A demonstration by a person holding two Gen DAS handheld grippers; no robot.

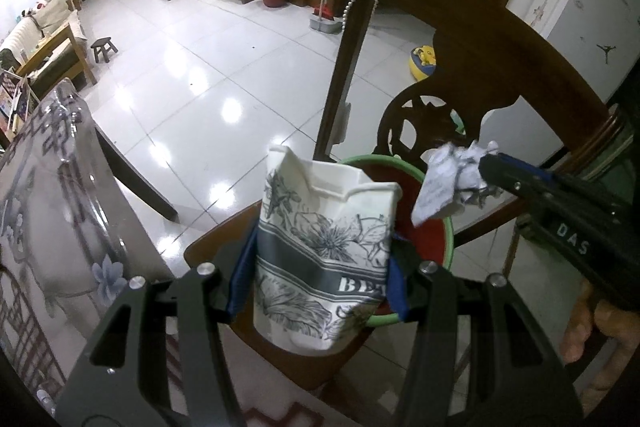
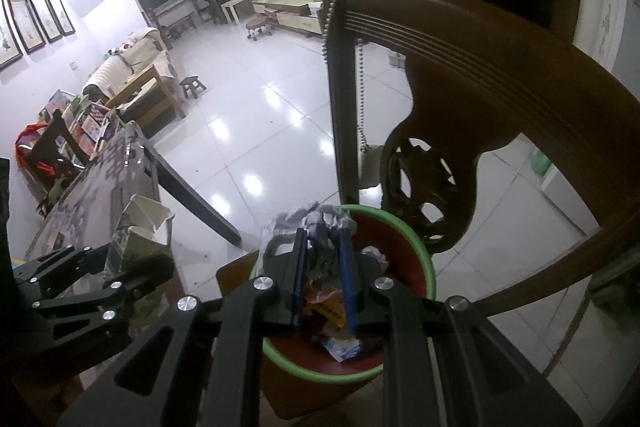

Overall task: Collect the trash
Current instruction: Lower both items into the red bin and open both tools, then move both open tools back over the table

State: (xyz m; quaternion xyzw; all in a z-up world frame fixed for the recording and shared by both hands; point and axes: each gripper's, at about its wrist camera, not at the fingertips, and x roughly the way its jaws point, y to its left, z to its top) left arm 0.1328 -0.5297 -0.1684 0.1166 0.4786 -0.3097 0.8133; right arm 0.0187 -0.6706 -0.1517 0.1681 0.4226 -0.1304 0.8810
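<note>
My left gripper (image 1: pixel 318 267) is shut on a crushed white paper cup (image 1: pixel 320 255) with a grey flower print, held just left of the bin's rim. The red bin with a green rim (image 1: pixel 448 227) stands on a wooden chair seat. My right gripper (image 2: pixel 323 269) is shut on a crumpled wad of white paper (image 2: pixel 316 227), held over the bin (image 2: pixel 416 247). In the left wrist view that wad (image 1: pixel 452 179) hangs above the bin's far side at the right gripper's tip. In the right wrist view the cup (image 2: pixel 140 239) and the left gripper (image 2: pixel 120 255) are at the left. Several scraps lie inside the bin.
The carved wooden chair back (image 2: pixel 460 67) with a bead chain (image 2: pixel 362 75) rises right behind the bin. A table with a patterned cover (image 1: pixel 44 195) stands at the left. White tiled floor (image 1: pixel 208 67) stretches beyond, with a small stool (image 1: pixel 104 49) and sofa far off.
</note>
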